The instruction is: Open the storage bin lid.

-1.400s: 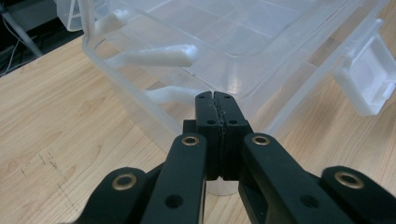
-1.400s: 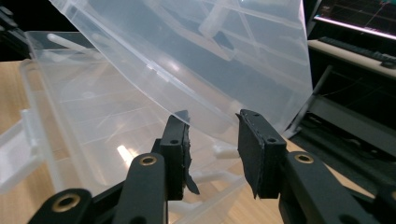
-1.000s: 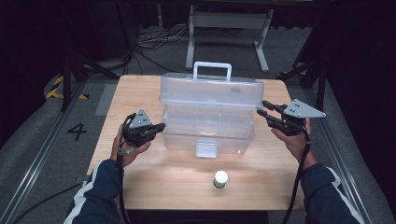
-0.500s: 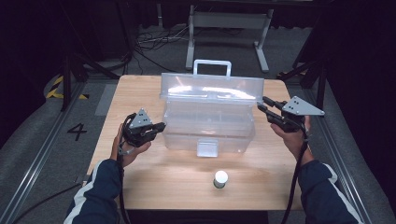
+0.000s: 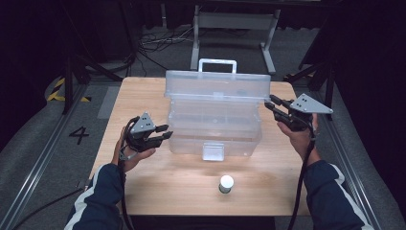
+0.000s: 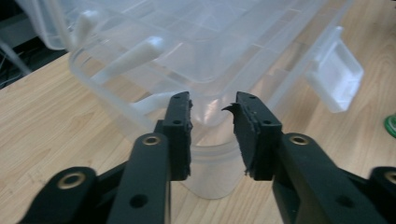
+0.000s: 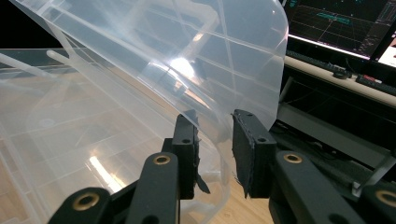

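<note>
1. The left gripper (image 5: 163, 132) has just been opening; its jaws stand a little apart, with nothing pressed between the pads.
2. In the left gripper view, the left gripper (image 6: 212, 126) points at the near left corner of the box (image 6: 187, 56), whose rounded corner shows in the gap just beyond the tips.
3. The right gripper (image 5: 269, 103) has just been closing a little; its jaws stand apart at the right edge of the lid (image 5: 218, 84).
4. In the right gripper view, the right gripper (image 7: 215, 140) has the lid's (image 7: 187, 60) curved edge running down between its jaws; whether the pads press on it I cannot tell.
5. The box (image 5: 213, 129) sits at the middle of the table (image 5: 143, 91), lid raised and tilted back, handle (image 5: 218, 63) at the far side, latch (image 5: 213, 151) at the near side.
6. A small white-capped bottle (image 5: 226, 184) stands near the table's front edge, apart from the box.
</note>
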Available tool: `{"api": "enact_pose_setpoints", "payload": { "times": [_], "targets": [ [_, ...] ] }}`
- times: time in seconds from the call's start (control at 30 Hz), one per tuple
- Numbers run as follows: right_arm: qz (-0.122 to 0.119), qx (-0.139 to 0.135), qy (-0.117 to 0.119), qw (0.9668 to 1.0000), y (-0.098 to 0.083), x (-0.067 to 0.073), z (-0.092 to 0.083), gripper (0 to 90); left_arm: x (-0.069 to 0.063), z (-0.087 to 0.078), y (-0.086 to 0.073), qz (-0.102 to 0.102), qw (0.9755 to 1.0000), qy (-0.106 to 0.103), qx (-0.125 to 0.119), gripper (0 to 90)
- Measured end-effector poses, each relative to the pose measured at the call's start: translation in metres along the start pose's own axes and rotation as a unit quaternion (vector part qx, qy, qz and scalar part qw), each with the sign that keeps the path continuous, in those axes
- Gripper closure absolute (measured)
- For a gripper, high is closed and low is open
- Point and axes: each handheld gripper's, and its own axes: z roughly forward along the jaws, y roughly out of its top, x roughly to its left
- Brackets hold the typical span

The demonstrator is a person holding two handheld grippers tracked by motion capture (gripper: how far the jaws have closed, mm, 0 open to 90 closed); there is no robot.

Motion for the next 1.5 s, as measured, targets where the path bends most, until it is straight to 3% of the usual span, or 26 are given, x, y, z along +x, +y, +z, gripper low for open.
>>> {"api": "enact_pose_setpoints", "payload": {
  "times": [0.3,0.67,0.9,1.13,1.3,1.5],
  "targets": [
    [0.003,0.004,-0.004,1.0000,0.004,-0.003,0.003,72.5,-0.009,0.004,0.003,0.026,0.9987,-0.042,0.015,59.9],
    [0.008,0.002,-0.011,0.9999,0.009,-0.005,0.006,73.3,-0.017,0.015,0.011,0.056,0.9952,-0.070,0.040,59.8],
    [0.011,0.004,-0.008,0.9999,0.012,-0.008,0.008,73.5,-0.018,0.025,0.015,0.059,0.9939,-0.077,0.052,58.1],
    [0.016,0.004,-0.006,0.9998,0.014,-0.010,0.009,73.6,-0.018,0.037,0.020,0.075,0.9899,-0.085,0.085,57.3],
    [0.015,0.005,-0.007,0.9998,0.015,-0.012,0.010,73.9,-0.018,0.042,0.023,0.080,0.9876,-0.095,0.095,58.7],
    [0.015,0.002,-0.012,0.9998,0.016,-0.013,0.013,74.5,-0.017,0.050,0.027,0.089,0.9824,-0.097,0.132,59.1]
  ]
}}
